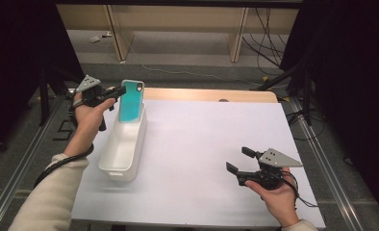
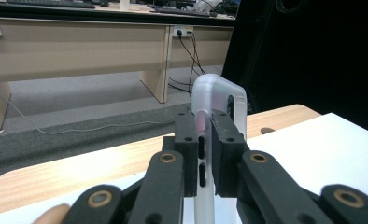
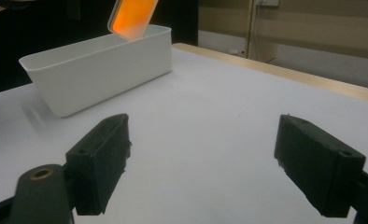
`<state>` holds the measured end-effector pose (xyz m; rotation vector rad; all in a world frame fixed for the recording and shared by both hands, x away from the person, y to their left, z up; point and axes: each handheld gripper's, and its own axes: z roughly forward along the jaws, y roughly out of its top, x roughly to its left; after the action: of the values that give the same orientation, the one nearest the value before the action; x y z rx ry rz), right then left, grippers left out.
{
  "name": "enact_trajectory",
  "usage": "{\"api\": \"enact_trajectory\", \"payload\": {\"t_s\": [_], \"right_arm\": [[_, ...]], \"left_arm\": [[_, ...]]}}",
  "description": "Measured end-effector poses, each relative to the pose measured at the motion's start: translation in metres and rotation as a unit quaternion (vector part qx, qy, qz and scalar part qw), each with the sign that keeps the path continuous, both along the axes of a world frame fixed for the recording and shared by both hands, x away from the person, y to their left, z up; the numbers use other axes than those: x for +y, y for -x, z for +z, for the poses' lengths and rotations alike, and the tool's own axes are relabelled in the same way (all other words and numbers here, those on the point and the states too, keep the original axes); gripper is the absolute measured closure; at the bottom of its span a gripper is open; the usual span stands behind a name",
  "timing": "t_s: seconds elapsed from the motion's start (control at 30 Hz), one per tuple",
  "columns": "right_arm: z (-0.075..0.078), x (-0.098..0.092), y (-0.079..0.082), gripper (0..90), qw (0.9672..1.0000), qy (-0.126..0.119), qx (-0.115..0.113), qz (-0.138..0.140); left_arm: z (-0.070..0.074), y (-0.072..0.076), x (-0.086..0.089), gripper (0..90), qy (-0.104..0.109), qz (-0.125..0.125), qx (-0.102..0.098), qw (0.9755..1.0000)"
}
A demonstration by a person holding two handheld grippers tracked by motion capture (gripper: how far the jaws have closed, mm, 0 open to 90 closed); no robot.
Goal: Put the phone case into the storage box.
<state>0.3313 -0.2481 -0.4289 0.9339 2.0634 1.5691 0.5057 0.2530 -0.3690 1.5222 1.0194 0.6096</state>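
In the high view, the left gripper [image 1: 116, 91] sits at the upper left of the frame with its jaws clamped on the long edge of a phone case [image 1: 131, 102], which stands tilted over the far end of a white plastic bin [image 1: 111, 163]. The case's lower end dips inside the bin rim. The left gripper view shows the two pads pinching the translucent side wall of the case [image 2: 219, 98] right at the button cut-outs, near its camera end.

The case looks light, thin and somewhat flexible, probably a soft frosted rim around a coloured back. A pinch on one wall may bend it or let it swivel, and the smooth surface could slip. A grip across the rim near the middle seems steadier.

The right gripper [image 1: 239, 160] hovers at the lower right over the white table cover [image 1: 207, 144], its jaws spread wide and empty.
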Motion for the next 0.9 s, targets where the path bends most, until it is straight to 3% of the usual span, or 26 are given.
{"api": "enact_trajectory", "payload": {"t_s": [0.27, 0.33, 0.43, 0.57, 0.6, 0.63, 0.87, 0.9], "right_arm": [[0.0, 0.0, 0.0, 19.5, 1.0, 0.0, 0.0, 0.0], [0.002, -0.002, 0.0, 19.5, 0.9999, 0.011, 0.002, -0.002], [0.001, -0.001, -0.001, 19.5, 1.0, -0.002, -0.002, -0.002], [0.0, -0.001, -0.001, 19.5, 1.0, -0.002, -0.002, -0.002], [0.002, -0.002, 0.0, 19.5, 1.0, 0.009, 0.0, -0.004], [0.001, -0.001, -0.001, 19.5, 1.0, -0.002, -0.002, -0.001], [0.001, -0.001, -0.001, 19.5, 1.0, -0.002, -0.002, -0.002], [0.001, -0.003, 0.0, 19.5, 1.0, 0.008, 0.0, -0.005]], "left_arm": [[-0.002, -0.003, 0.0, 82.2, 0.0, 0.002, 0.003, 1.0], [-0.002, -0.004, 0.0, 82.2, -0.001, 0.001, 0.004, 1.0], [-0.003, -0.005, 0.0, 82.2, -0.001, 0.002, 0.006, 1.0], [-0.003, -0.007, -0.001, 82.2, -0.004, 0.001, 0.007, 1.0], [-0.003, -0.007, -0.001, 82.2, -0.005, 0.001, 0.007, 1.0], [-0.003, -0.008, -0.001, 82.2, -0.005, 0.003, 0.008, 1.0], [-0.006, -0.011, -0.001, 82.2, -0.006, 0.006, 0.012, 0.9999], [-0.006, -0.011, -0.001, 82.2, -0.006, 0.004, 0.012, 0.9999]]}}
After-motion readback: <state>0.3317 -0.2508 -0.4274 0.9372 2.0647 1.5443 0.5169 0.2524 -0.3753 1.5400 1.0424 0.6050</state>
